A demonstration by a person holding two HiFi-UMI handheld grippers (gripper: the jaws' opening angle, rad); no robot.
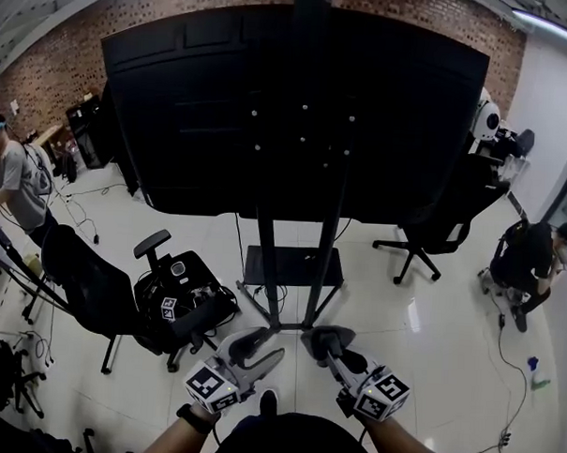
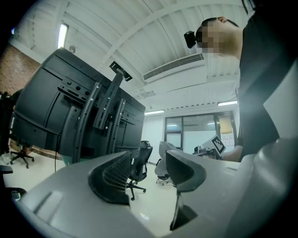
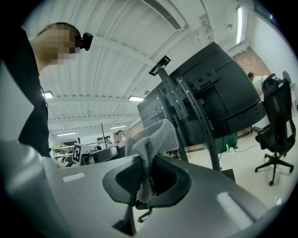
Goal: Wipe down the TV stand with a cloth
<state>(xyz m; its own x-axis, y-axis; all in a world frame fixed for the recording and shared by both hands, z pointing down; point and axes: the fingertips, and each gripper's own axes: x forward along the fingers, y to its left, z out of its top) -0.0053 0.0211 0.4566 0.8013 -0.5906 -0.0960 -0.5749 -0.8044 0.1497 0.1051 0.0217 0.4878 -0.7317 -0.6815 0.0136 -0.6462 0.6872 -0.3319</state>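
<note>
currently: right gripper (image 1: 327,343) clamped on grey cloth (image 3: 151,139); left gripper (image 1: 259,349) jaws apart, empty. tv stand (image 1: 268,277) stands just ahead, far side, posts upright. judged: right hand reaches first.

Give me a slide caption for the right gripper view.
Right gripper clamps a grey cloth, facing the rear of the black TV on its TV stand.
</note>
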